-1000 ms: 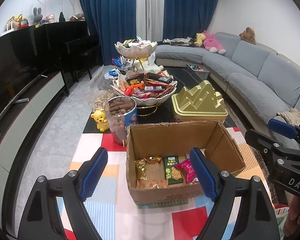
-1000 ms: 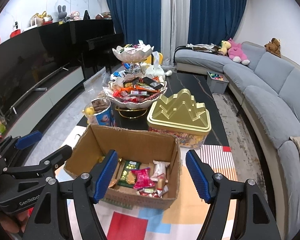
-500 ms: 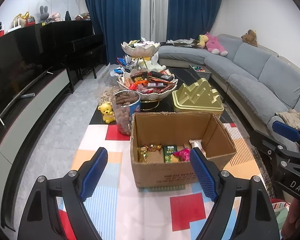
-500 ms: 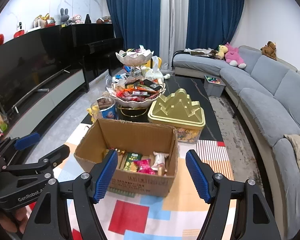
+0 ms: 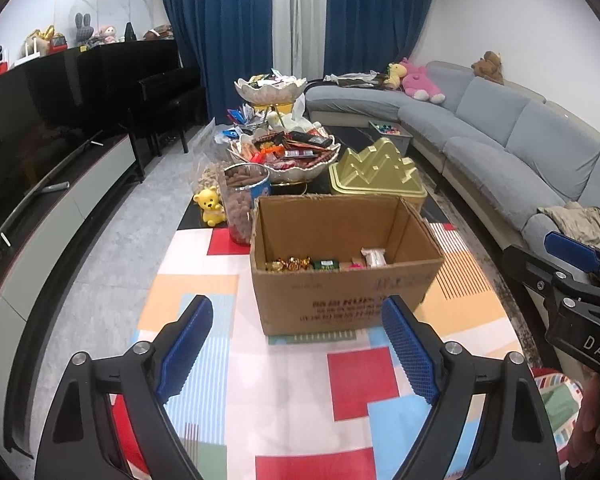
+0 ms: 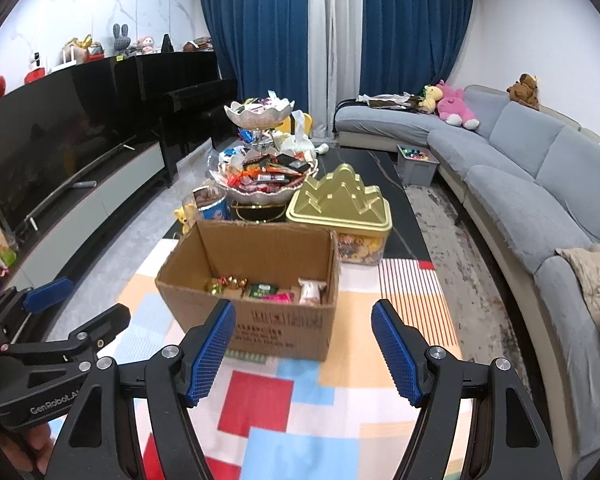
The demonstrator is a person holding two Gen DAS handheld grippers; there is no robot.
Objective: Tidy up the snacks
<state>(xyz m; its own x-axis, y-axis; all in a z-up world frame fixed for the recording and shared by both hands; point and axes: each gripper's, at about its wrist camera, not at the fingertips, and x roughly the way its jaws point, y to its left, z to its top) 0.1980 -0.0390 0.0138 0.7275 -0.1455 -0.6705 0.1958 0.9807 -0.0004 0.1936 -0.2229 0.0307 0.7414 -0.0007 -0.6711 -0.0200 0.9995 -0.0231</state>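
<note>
Snacks: few wrapped pieces in cardboard box, desk at 12 o'clock; most heaped in tiered bowls beyond. Left tool opening, empty; right tool open, empty. Sorting barely begun.

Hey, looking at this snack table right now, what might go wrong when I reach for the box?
1. The cardboard box is light and open-topped; a bump from either gripper could slide it on the smooth tablecloth.
2. The clear nut jar stands right beside the box's far left corner and could be toppled.
3. The tiered snack stand behind is piled high, so wrappers may spill if it is brushed.
</note>
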